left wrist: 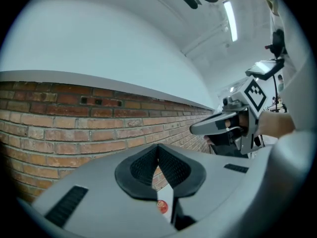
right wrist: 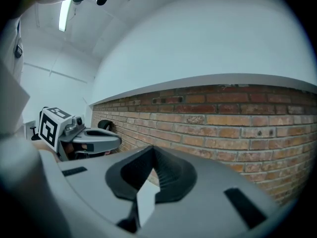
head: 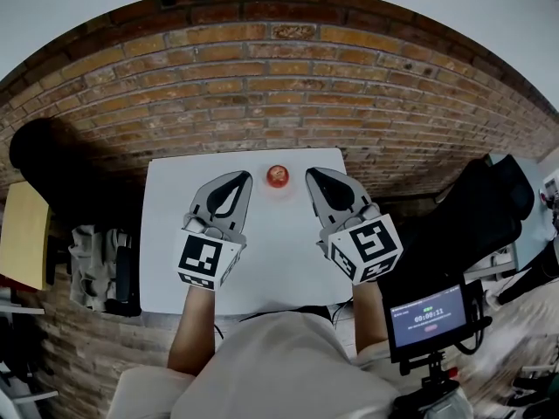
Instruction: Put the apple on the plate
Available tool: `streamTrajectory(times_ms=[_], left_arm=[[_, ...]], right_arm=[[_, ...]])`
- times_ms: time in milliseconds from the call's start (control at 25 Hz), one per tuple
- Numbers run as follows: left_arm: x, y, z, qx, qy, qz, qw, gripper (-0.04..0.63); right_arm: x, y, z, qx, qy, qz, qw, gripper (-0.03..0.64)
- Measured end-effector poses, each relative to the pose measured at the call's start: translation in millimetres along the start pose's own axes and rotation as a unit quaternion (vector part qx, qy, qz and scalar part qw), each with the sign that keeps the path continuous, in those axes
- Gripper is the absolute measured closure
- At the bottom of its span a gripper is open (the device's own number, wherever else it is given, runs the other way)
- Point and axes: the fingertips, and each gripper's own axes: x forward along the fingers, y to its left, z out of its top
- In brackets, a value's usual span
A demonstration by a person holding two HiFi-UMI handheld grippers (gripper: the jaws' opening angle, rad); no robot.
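A red apple point(head: 278, 175) rests near the far edge of the white table point(head: 279, 260), on what looks like a small red plate point(head: 278, 187), too small to make out. My left gripper point(head: 242, 175) hovers just left of the apple and my right gripper point(head: 310, 173) just right of it, both raised above the table and holding nothing. In the left gripper view the left gripper point(left wrist: 158, 147) has its jaws closed tip to tip, and the apple point(left wrist: 162, 207) shows through the slot below them. The right gripper point(right wrist: 152, 149) is likewise shut.
A brick wall point(head: 279, 85) stands right behind the table. A black bag point(head: 44, 160), a yellow board point(head: 22, 234) and a heap of cloth point(head: 96, 264) lie to the left. At the right are a dark chair point(head: 476, 208) and a small screen on a stand point(head: 428, 317).
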Motion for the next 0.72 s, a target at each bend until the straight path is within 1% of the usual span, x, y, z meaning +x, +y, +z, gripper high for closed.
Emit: streamTrajectory(times_ms=[320,720], left_arm=[[-11.6,-5.2,25.5,0.020,-0.018,0.008,0.9996,0.588],[-11.7,-8.3,25.0,0.024,-0.023,0.010,0.9994,0.588]], right_arm=[[-3.5,6.1,2.8,-0.009,0.017,0.002,1.000,0.615],[-7.0,5.1,2.6,-0.011,0.016,-0.002,1.000,0.615]])
